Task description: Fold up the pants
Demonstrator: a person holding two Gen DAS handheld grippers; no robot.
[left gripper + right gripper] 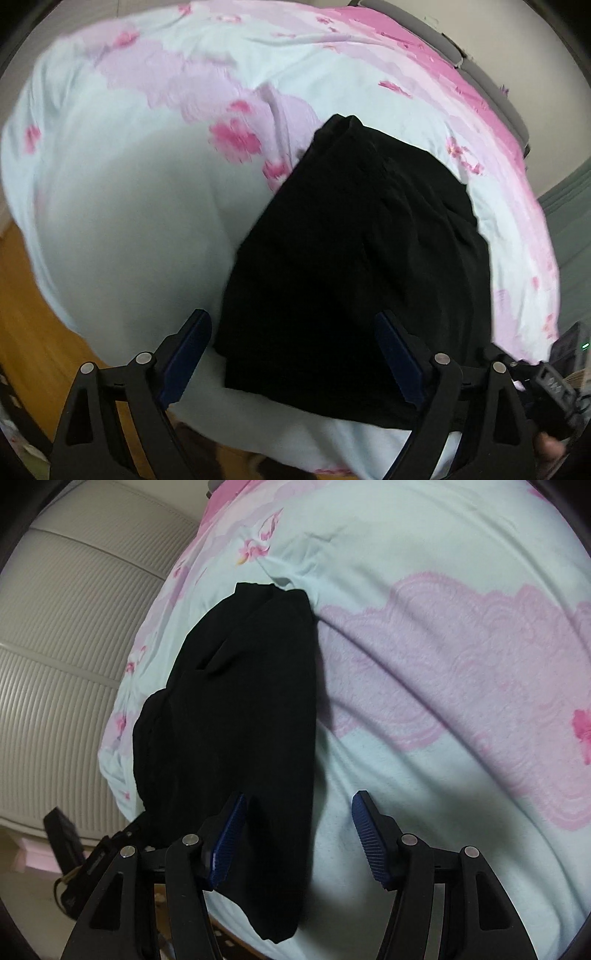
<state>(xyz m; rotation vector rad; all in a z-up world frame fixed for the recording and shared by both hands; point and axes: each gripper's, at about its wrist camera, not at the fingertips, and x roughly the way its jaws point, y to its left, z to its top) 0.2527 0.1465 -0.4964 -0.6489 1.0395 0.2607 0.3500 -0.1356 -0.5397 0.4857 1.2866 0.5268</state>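
Black pants [354, 266] lie folded in a compact stack on a bed with a pale blue and pink flowered sheet [129, 192]. In the left wrist view my left gripper [295, 325] is open and empty, its blue pads to either side of the stack's near edge, above it. The pants also show in the right wrist view [243, 709], near the bed's left edge. My right gripper [299, 805] is open and empty over the stack's near right edge and the sheet [443, 664].
A wooden floor [26, 314] lies left of the bed. A white ribbed wardrobe [62, 664] stands beside the bed. The other gripper's dark body [70, 849] shows low at the left, and low at the right in the left wrist view [554, 387].
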